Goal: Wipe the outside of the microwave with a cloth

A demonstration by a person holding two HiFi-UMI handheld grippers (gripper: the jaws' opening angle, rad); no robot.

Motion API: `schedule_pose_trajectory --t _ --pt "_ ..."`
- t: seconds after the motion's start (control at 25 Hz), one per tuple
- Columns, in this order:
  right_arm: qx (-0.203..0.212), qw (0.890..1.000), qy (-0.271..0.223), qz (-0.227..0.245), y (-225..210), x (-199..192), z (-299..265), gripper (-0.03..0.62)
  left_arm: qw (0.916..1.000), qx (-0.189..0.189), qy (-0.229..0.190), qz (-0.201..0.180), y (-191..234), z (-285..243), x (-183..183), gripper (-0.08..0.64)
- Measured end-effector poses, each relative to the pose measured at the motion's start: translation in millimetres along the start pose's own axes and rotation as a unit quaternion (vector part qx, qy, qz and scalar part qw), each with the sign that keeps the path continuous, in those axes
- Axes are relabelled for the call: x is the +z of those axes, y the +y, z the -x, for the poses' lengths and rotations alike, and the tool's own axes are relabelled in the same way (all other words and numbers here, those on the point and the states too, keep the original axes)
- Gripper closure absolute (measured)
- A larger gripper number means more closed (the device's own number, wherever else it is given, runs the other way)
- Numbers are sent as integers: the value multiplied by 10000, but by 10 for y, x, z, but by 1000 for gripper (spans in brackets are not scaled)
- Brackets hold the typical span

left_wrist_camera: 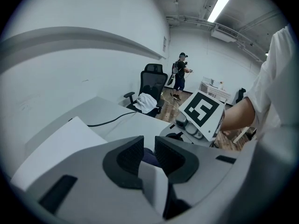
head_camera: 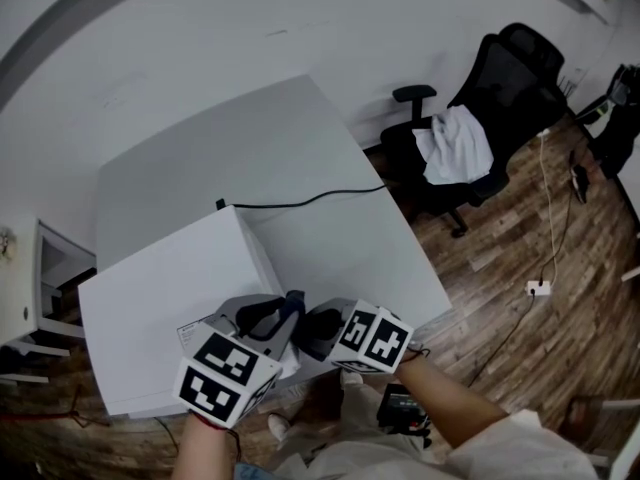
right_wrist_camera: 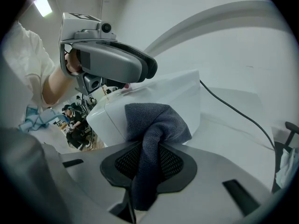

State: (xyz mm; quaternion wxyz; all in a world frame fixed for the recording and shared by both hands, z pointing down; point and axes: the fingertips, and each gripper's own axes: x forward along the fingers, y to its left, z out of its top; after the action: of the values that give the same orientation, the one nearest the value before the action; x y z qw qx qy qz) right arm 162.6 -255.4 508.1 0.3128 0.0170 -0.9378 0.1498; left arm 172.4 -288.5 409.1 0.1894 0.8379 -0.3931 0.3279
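White microwave [head_camera: 170, 298] is set at the front left of a white table [head_camera: 330, 218]; a black cable [head_camera: 300, 203] is run from its back across the tabletop. The dark grey cloth [right_wrist_camera: 156, 125] is clamped in the right gripper [right_wrist_camera: 154, 160], bunched just beside the microwave's near corner; contact cannot be confirmed. Left gripper [left_wrist_camera: 148, 155] is held over the microwave top, jaws narrowly apart, nothing gripped. Wood floor [head_camera: 540, 238], white wall [head_camera: 200, 38] and a black office chair [head_camera: 510, 78] draped with a white garment [head_camera: 455, 143] are noted.

Even, cool indoor light from a ceiling strip lamp [left_wrist_camera: 219, 7]. Fisheye bending and dark corners; nearest foreground soft.
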Motion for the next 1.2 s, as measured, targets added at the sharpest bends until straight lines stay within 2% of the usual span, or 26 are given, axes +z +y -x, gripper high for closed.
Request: schedule_pose_trajectory --t 0.36,0.64,0.96,1.2 --pt "7 9998 -86 -166 206 31 176 502 10000 -67 -50 6 -140 116 -60 486" --pt "-81 9990 -320 -309 385 156 382 502 9996 -75 -267 51 -198 300 -54 486" --pt "-775 9966 -210 155 426 356 554 502 9983 92 -547 165 -137 610 -206 486" --pt "-1065 9928 -289 457 616 618 525 500 9954 303 -803 437 -18 953 -465 486"
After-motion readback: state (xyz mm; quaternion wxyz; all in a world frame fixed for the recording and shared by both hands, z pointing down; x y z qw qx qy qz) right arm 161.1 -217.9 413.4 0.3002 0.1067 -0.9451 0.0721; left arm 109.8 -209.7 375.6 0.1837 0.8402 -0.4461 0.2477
